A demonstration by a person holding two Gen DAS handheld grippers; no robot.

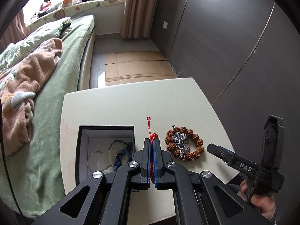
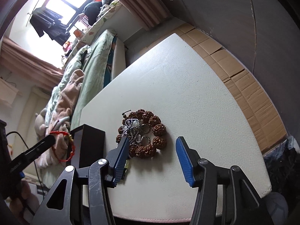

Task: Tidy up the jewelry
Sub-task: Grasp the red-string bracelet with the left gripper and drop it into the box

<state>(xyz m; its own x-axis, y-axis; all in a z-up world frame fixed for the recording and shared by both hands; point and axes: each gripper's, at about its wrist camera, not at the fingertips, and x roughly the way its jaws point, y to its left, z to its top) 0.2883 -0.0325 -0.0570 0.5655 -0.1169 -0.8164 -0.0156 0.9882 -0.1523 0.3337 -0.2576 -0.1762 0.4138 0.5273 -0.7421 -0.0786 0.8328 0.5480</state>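
Observation:
My left gripper (image 1: pixel 152 140) is shut on a red cord bracelet (image 1: pixel 149 125), whose knotted end sticks out past the fingertips. In the right wrist view the left gripper (image 2: pixel 50 139) holds it in the air, and the red cord bracelet (image 2: pixel 72 150) dangles beside the black box (image 2: pixel 90 142). The black box (image 1: pixel 105 128) stands open on the white table (image 1: pixel 131 103) and holds several pieces. A brown bead bracelet (image 2: pixel 159 129) lies on the table with a silver chain (image 2: pixel 135 129) piled in its ring. My right gripper (image 2: pixel 152 140) straddles it, open; one blue pad (image 2: pixel 121 150) overlaps its left side.
A bed with a green blanket (image 1: pixel 56 93) borders the table on the left. Flattened cardboard (image 1: pixel 136 65) covers the floor beyond the table's far edge. A dark wardrobe wall (image 1: pixel 234 46) runs along the right. A person's hand (image 1: pixel 262 202) grips the right gripper's handle.

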